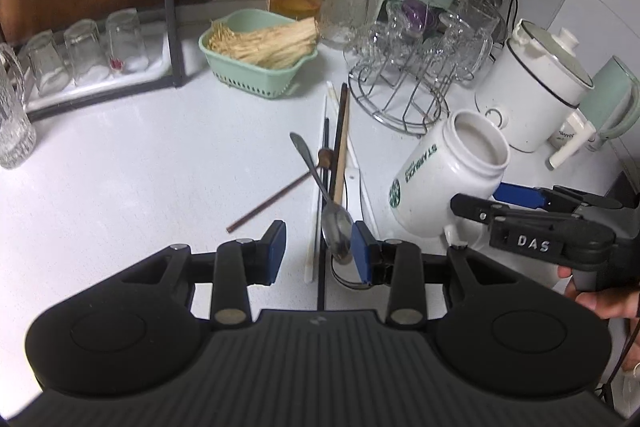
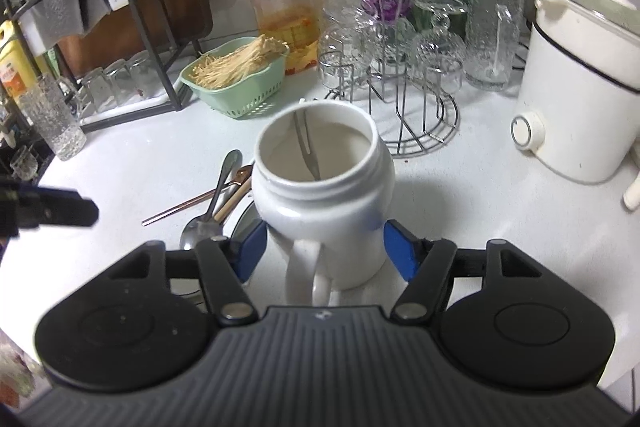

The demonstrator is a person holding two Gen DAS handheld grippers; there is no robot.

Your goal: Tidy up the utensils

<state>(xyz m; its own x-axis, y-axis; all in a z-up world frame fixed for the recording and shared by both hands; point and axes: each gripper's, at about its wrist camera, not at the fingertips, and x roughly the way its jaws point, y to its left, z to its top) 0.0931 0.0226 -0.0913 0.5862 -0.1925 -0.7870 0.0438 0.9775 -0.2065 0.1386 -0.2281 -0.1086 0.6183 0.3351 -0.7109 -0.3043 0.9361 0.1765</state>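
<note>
We are gripping the white mug (image 2: 320,195) between the fingers of our right gripper (image 2: 324,251), tilted above the counter (image 1: 120,167) with a fork (image 2: 306,147) inside, while our left gripper (image 1: 320,251) is hanging spread over the spoon (image 1: 336,223) and chopsticks (image 1: 340,147) lying loose beside it.

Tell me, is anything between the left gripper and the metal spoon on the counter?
Nothing visible. The left gripper is open right above the utensil pile, and the metal spoon lies on top, its bowl beside the gripper's right finger pad.
</note>
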